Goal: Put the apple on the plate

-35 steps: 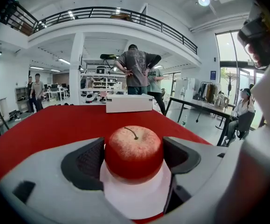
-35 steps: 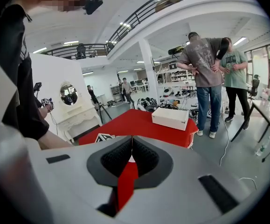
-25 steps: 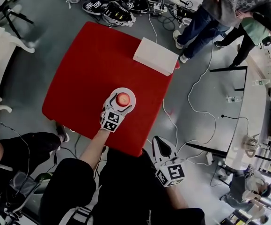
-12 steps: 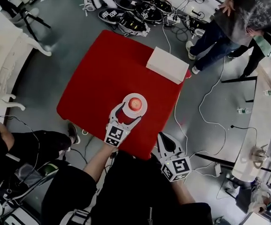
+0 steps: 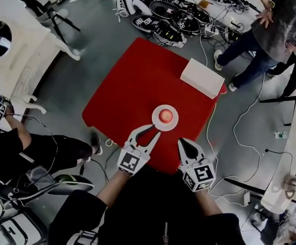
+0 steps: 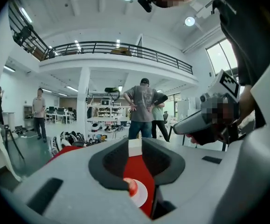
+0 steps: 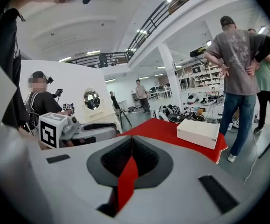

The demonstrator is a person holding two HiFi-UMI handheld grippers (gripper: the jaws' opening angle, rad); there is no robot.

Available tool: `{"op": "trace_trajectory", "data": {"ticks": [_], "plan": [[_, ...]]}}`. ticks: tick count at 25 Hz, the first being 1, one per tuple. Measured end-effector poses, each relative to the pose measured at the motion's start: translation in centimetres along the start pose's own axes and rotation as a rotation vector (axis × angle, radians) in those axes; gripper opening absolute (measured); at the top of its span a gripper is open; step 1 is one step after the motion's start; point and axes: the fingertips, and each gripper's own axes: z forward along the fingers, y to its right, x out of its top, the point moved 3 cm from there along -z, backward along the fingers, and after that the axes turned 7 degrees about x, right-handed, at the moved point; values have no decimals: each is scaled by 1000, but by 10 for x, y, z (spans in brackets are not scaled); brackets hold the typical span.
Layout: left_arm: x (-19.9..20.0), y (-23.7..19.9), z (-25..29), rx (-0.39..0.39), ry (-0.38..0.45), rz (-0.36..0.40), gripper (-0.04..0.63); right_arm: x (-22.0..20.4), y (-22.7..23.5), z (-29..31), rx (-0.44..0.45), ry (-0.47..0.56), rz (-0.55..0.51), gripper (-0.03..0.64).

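Apple (image 5: 165, 116) on plate (image 5: 155, 121) nr table (image 5: 137, 86) edge; L hand-held gripper (image 5: 149, 133) closing empty, R hand-held gripper (image 5: 182, 143) together.

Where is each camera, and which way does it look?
Head view: on the person's head, looking steeply down at red table, apple on plate; left gripper, right gripper and arms show.
Left gripper view: on the left gripper, looking along its closing, empty jaws toward the apple.
Right gripper view: on the right gripper, looking along shut jaws toward the white box.
Shared: head and left gripper views see the apple.
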Motion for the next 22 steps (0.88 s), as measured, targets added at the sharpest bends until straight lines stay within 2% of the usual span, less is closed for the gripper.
{"op": "trace_trajectory", "data": {"ticks": [2, 3, 6, 11, 17, 22], "plan": [[9, 1, -7, 24, -24, -8, 14, 5, -2, 1, 13, 11, -20, 11], [11, 2, -10, 32, -33, -15, 6, 8, -2, 1, 16, 18, -31, 11], [17, 9, -26, 46, -41, -35, 6, 14, -6, -2, 22, 52, -50, 11], [26, 18, -38, 40, -51, 2, 6, 31, -6, -11, -1, 119, -100, 11], [25, 20, -45, 36, -57, 22, 6, 27, -11, -15, -14, 104, -94, 9], [21, 21, -41, 21, -61, 4, 6, 21, -16, -17, -15, 87, -95, 9]]}}
